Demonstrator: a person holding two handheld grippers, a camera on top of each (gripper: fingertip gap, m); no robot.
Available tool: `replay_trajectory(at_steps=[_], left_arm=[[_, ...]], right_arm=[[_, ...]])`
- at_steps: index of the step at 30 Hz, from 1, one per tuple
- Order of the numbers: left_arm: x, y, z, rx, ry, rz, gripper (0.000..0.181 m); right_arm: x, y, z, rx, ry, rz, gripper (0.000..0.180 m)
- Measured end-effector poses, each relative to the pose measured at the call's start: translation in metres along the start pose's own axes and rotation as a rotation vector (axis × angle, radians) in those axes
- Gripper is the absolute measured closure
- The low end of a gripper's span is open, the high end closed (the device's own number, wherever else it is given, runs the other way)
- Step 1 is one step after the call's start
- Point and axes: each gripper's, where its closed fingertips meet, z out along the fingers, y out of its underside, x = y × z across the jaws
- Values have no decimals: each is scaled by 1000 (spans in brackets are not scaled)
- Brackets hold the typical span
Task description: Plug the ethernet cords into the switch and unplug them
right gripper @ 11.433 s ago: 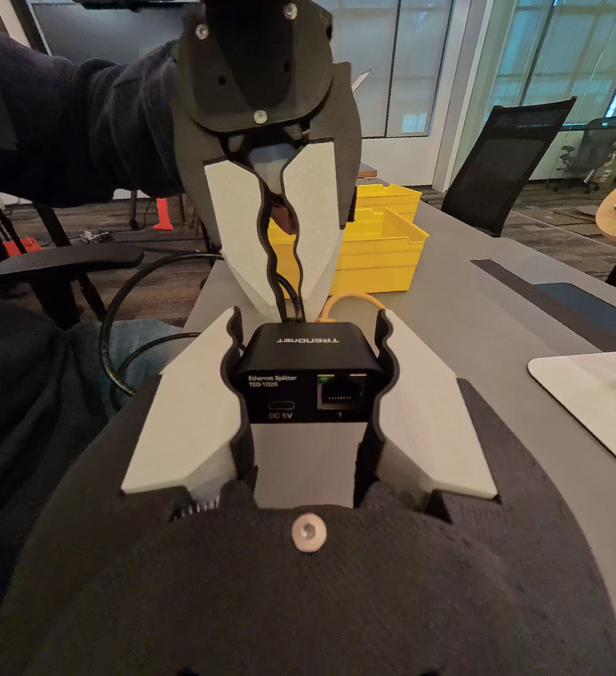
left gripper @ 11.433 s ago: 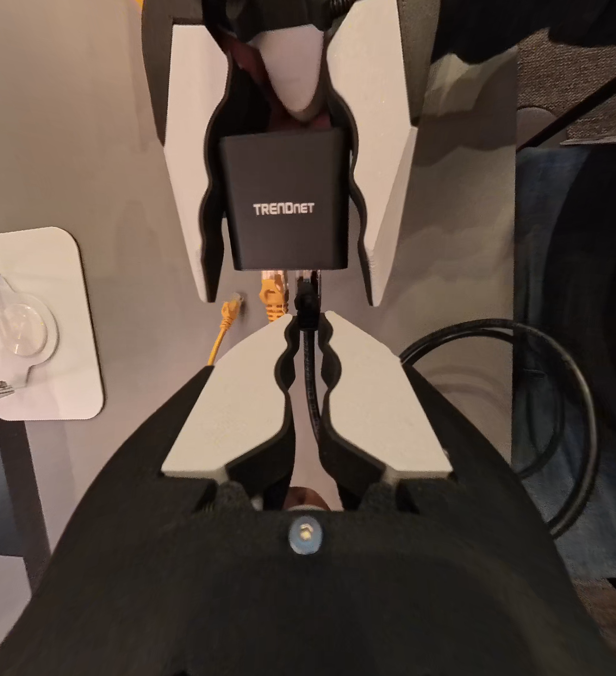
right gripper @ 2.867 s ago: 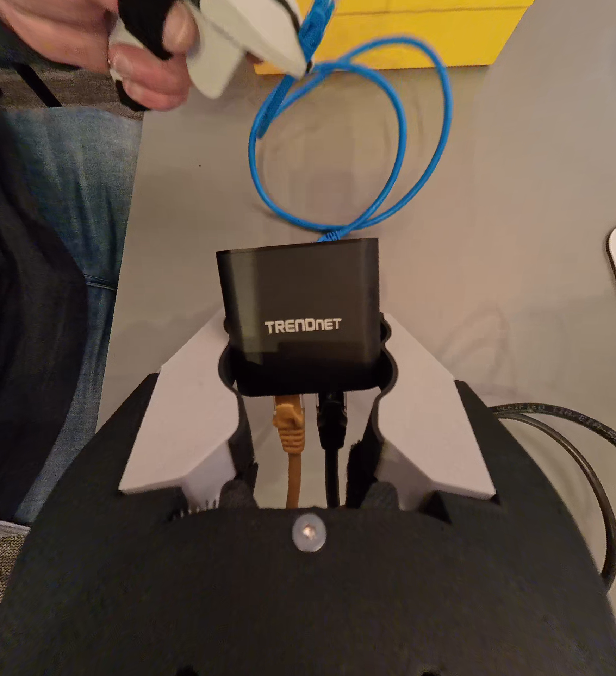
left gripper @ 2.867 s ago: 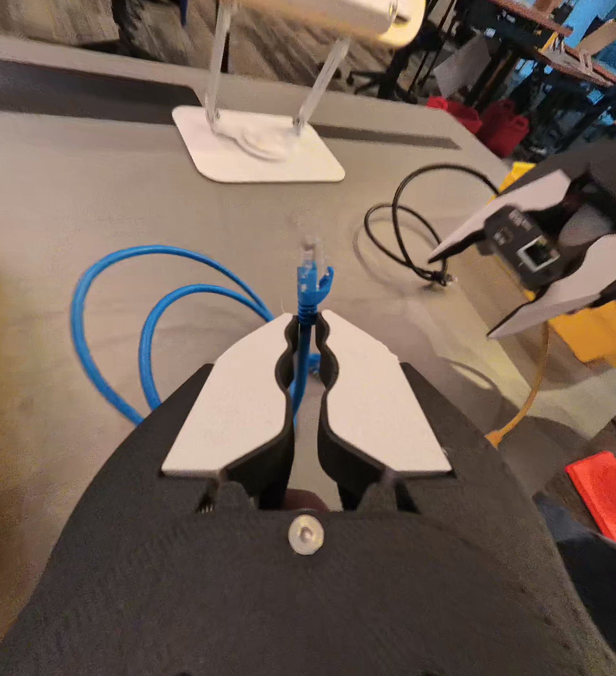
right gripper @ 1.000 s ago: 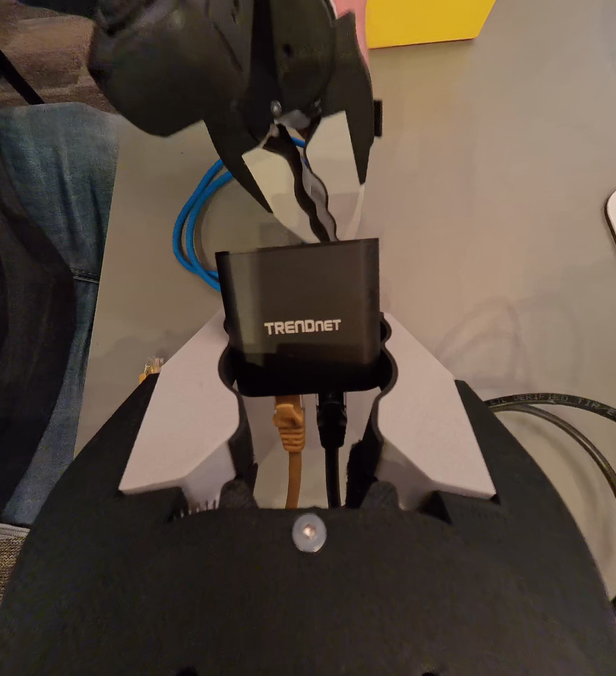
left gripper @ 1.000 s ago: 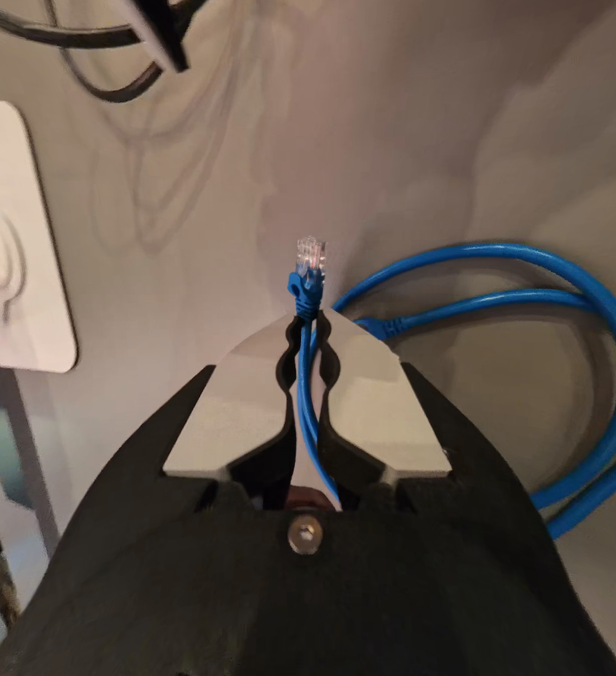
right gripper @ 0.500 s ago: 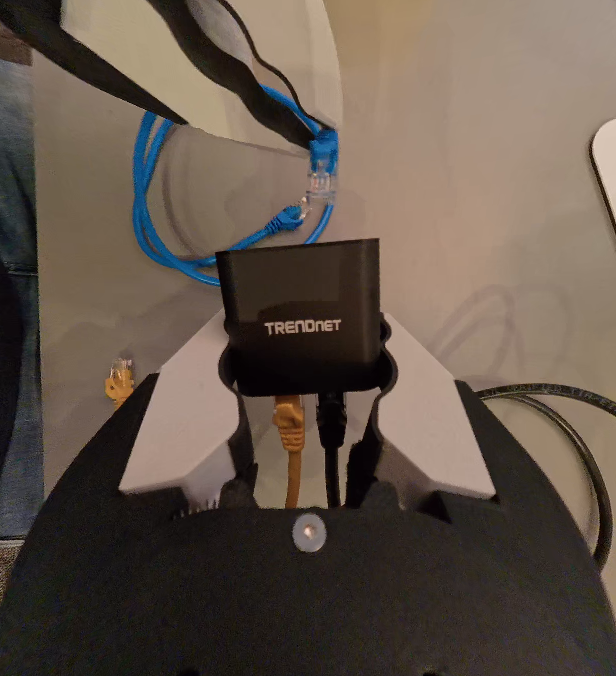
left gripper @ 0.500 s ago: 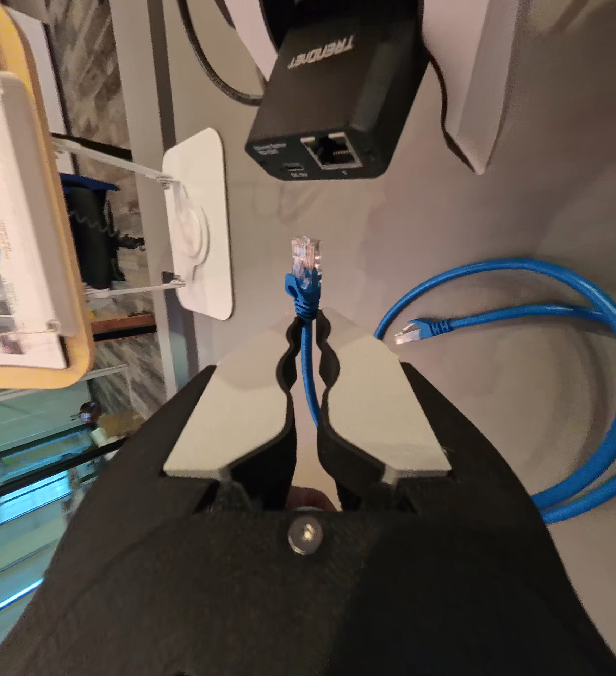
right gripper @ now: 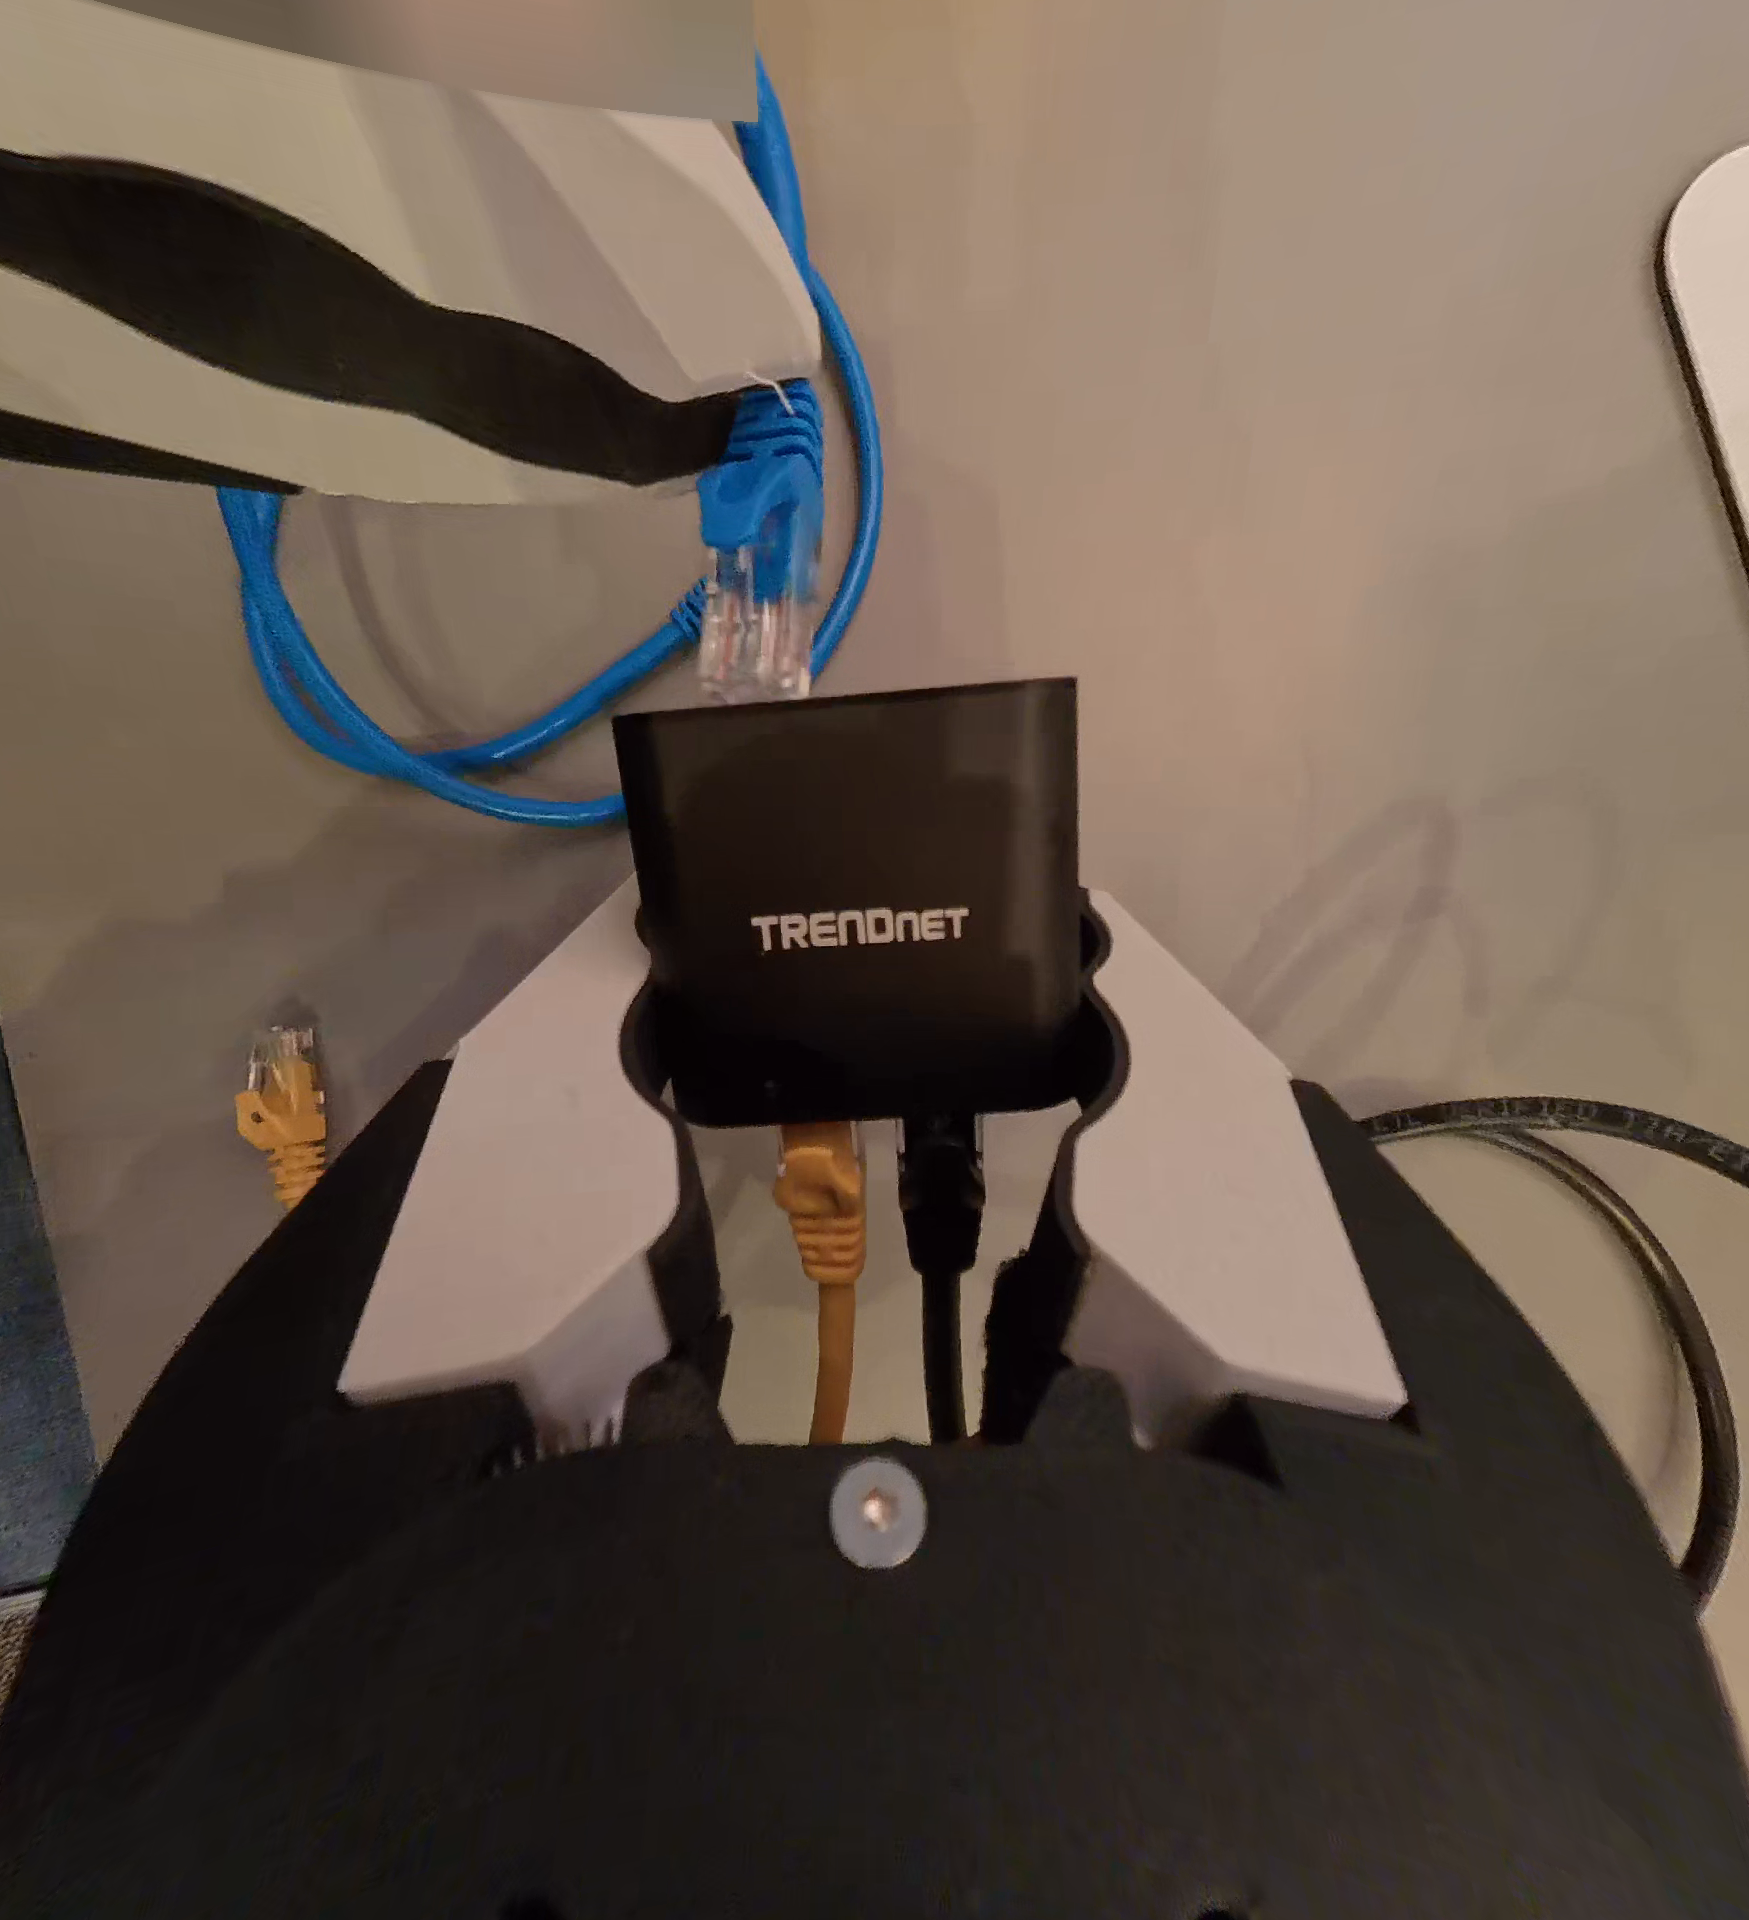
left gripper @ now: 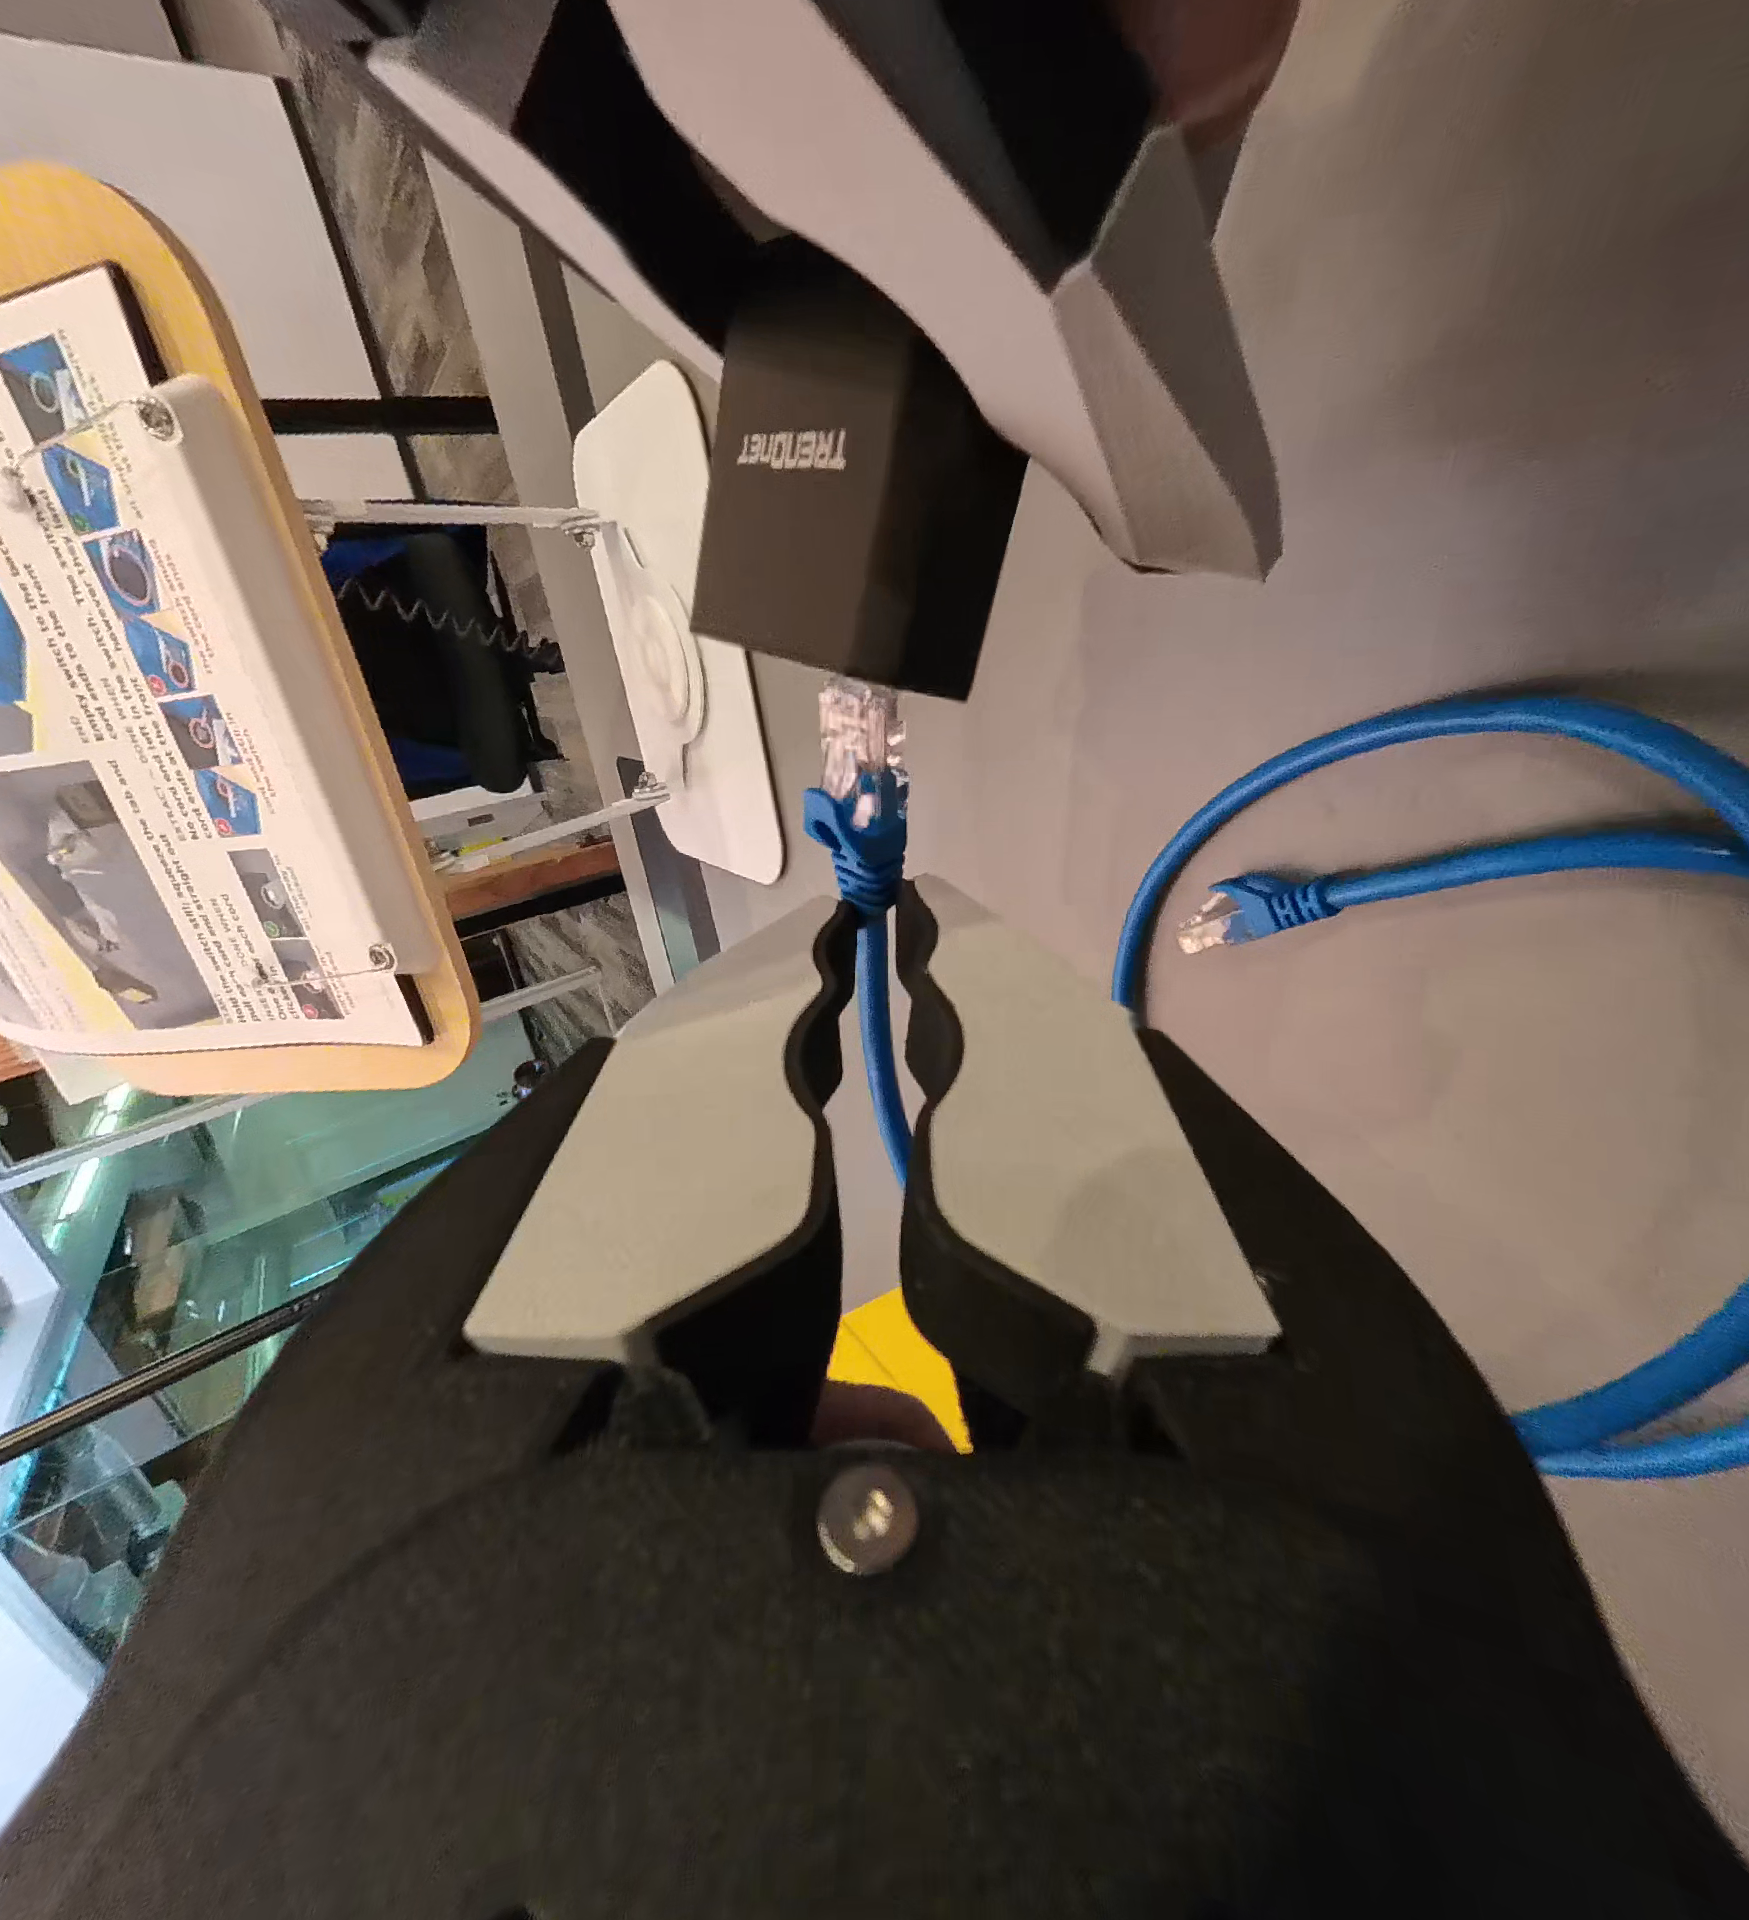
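My right gripper (right gripper: 875, 971) is shut on the small black switch (right gripper: 854, 894) and holds it above the grey table (right gripper: 1369, 520). An orange cord (right gripper: 823, 1205) and a black cord (right gripper: 937, 1195) are plugged into its near side. My left gripper (left gripper: 875, 899) is shut on the blue cord (left gripper: 880, 1029) just behind its plug (left gripper: 857, 748). The clear plug tip sits right at the switch's (left gripper: 849, 520) far face; whether it is in the port I cannot tell. In the right wrist view the blue plug (right gripper: 758, 613) meets the switch's far edge.
The blue cord's loose coil (left gripper: 1576, 935) and its other plug (left gripper: 1228, 920) lie on the table. A loose orange plug (right gripper: 280, 1117) lies left of my right gripper. A white stand base (left gripper: 688, 644) and a board with printed sheets (left gripper: 122, 675) are at the left. The black cord loops at right (right gripper: 1628, 1247).
My left gripper has brought the blue plug up to the switch's far face; half a second ago there was a clear gap. The right gripper keeps hold of the switch.
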Motion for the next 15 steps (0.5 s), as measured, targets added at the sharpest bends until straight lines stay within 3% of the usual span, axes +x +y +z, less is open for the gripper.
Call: replay_trajectory(at_steps=[15], left_arm=[[7, 1, 9, -94, -15, 94, 174]], right_arm=[[2, 9, 7, -102, 41, 5, 107]])
